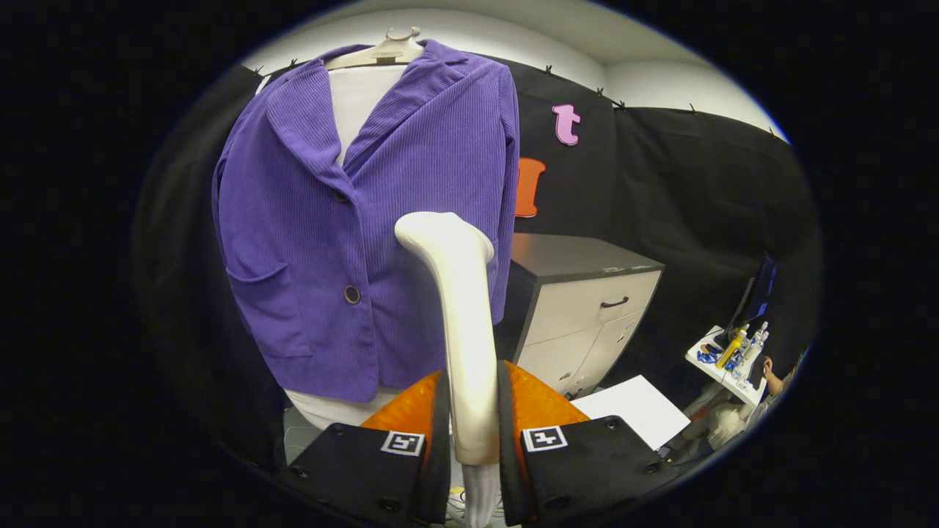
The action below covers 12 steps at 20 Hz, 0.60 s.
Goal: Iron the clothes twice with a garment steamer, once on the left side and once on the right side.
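Both fingers of your gripper (pixel 473 440) are pressing on the garment steamer (pixel 458 323), its handle rising upright between them, head reaching toward the purple jacket (pixel 352 220) hanging just beyond, slightly left of the fingers.

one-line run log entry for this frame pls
gripper: shut on steamer handle | steamer: upright, head near jacket front | purple jacket: on hanger, buttoned | cabinet: beside jacket

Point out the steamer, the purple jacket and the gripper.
steamer (pixel 463 323): gripper view, middle of its handle, clamped between the fingers.
purple jacket (pixel 308 242): gripper view, front panel beside the buttons.
gripper (pixel 473 440): gripper view, midway between its fingertips.
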### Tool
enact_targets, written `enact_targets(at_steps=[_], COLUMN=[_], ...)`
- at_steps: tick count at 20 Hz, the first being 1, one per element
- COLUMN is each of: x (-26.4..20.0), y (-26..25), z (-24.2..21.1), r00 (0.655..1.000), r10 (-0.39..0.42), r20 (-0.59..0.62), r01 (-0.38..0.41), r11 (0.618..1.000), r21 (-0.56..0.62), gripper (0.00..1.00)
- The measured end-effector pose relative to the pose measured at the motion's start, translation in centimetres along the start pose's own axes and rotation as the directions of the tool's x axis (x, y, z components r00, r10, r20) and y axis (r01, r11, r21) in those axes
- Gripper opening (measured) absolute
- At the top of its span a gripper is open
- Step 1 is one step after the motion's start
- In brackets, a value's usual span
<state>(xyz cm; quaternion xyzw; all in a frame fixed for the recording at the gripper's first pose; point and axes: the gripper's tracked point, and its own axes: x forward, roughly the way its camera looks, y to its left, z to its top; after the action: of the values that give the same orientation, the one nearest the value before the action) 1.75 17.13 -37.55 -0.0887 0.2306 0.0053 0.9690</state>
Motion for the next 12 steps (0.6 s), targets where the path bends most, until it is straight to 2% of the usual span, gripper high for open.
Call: enact_targets(at_steps=[12], x=[0.8], y=[0.7], z=[-11.0], r00=[0.983], r10=[0.016], r20=[-0.181], r01=[-0.023], r11=[0.999], r21=[-0.039], gripper=[0.36])
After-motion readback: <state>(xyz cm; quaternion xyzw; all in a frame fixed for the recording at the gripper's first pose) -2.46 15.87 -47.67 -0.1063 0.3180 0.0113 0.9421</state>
